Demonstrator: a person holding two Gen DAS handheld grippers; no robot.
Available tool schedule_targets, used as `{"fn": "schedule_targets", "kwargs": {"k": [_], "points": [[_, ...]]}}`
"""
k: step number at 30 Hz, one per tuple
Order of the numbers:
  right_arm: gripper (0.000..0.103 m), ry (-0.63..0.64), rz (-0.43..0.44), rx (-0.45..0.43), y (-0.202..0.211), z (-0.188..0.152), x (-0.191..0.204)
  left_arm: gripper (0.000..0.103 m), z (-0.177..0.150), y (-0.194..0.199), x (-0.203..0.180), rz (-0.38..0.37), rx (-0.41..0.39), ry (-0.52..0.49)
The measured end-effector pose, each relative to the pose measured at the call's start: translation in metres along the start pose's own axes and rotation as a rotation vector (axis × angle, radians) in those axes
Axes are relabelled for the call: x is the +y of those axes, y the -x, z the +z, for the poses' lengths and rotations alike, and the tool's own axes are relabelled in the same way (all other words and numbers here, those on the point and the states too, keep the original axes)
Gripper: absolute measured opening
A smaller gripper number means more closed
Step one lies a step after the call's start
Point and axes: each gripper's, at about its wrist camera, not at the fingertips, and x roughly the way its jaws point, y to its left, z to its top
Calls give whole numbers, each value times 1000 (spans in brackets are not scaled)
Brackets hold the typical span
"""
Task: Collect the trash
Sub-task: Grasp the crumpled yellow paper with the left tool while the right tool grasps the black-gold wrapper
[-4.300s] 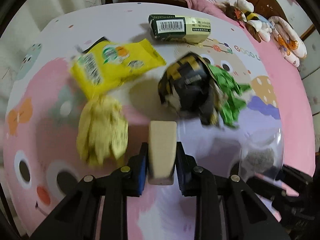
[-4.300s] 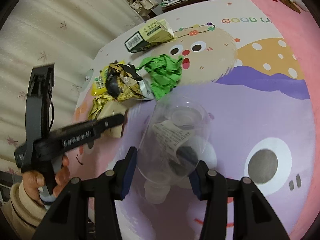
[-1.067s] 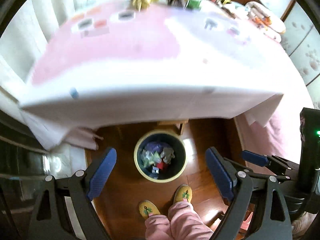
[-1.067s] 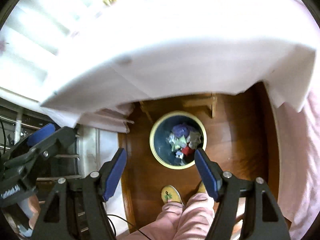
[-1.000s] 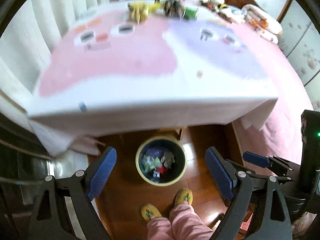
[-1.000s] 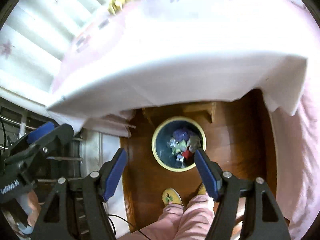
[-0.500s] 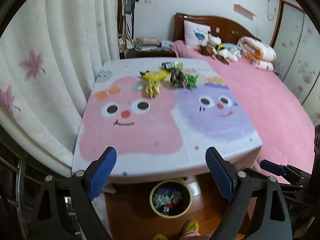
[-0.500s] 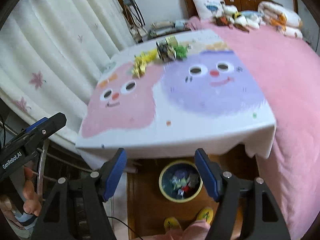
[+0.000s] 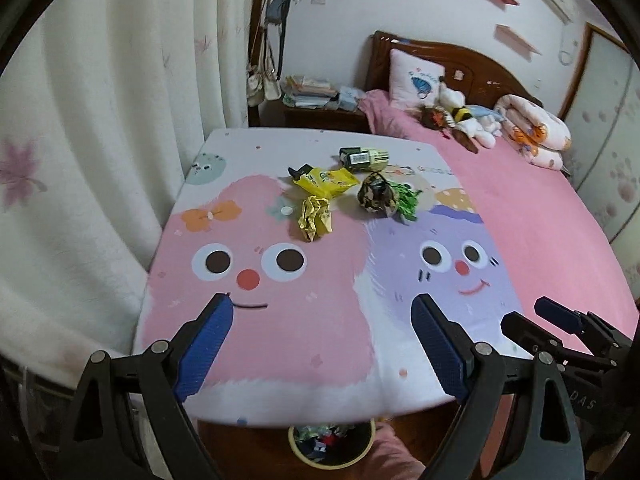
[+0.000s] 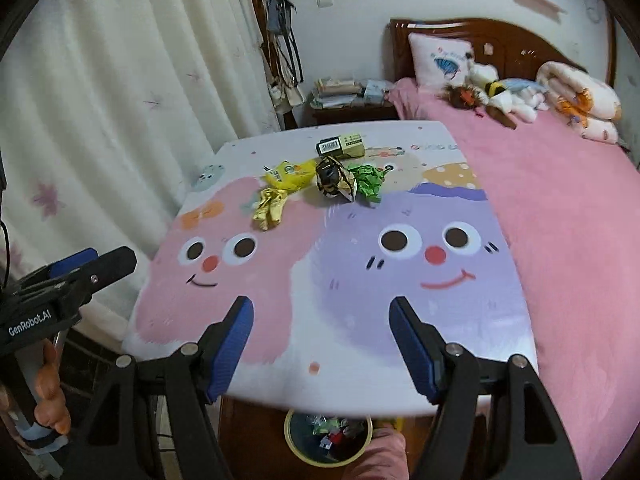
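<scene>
Both tools empty. Left gripper: jaws wide apart, nothing between them but the table's cartoon-printed pink and purple cloth. Right gripper: jaws likewise apart, holding nothing.

Step in hand, as we judge it: between drops. The round yellow-rimmed waste bin sits on the wooden floor under the near table edge, below and just behind the jaws, already holding scraps. The next pick is not yet begun.

Remaining trash lies in one cluster well ahead of both jaw pairs, toward the far edge of the table:
- crumpled pale-yellow foil wrapper, nearest to us, ahead of the left jaws
- flat bright-yellow snack bag, just beyond it
- crushed black-and-gold wrapper, touching a crumpled green paper wad, ahead of the right jaws
- green-and-cream carton with a barcode, farthest

Next move calls for reaching forward across the whole cloth, dropping the jaws low over one piece each, then closing. We would send the left to the foil wrapper and the right to the black-and-gold one.

Room: the cloth between the jaws and the cluster is bare. White flowered curtain close outside the left jaws; pink bed flush outside the right. Near table edge overhangs the bin.
</scene>
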Motion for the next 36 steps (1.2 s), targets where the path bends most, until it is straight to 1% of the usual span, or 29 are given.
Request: {"fn": "schedule_targets", "kwargs": {"k": [2,3,4,5,6,10,12,16,21,25,27,30,31,32,33,34,35,36], "points": [[71,11,13,19,-24,19,-11,89,13,-23,-2,22,12,28],[70,17,21,43,-38,30,-18,89,23,-40,-2,42,26,56],[66,21,35,65,-49,38,-23,89,29,-52,-2,51,42,76],[59,26,55,85,-58,47,-27,89,37,-65,-2,59,63,96],[58,41,77,109,-71,60,-33,89,44,-80,-4,70,83,112],[57,122,115,131,-108,96,-42,89,69,-127,-6,114,105,165],[57,142,133,149,-131,115,-48,89,77,-153,-5,130,129,202],[58,150,163,175,-170,142,-52,86,87,-198,0,152,194,254],[58,199,184,196,-213,165,-39,85,92,-237,7,185,242,269],[58,263,160,226,-244,168,-27,77,90,-261,14,199,289,290],[58,312,145,233,-256,165,-21,74,88,-273,18,202,312,307],[58,372,118,233,-269,159,-13,68,88,-286,18,195,328,306],[58,381,109,231,-270,157,-13,64,88,-288,17,192,331,304],[53,384,112,228,-271,156,-13,55,88,-292,16,181,334,301],[49,384,129,223,-272,154,-14,50,88,-294,15,171,338,300],[48,387,134,219,-271,154,-14,36,87,-297,14,156,344,303],[47,394,135,211,-271,153,-14,33,87,-299,13,141,348,305],[46,397,156,213,-270,152,-15,31,88,-299,12,138,344,303]]}}
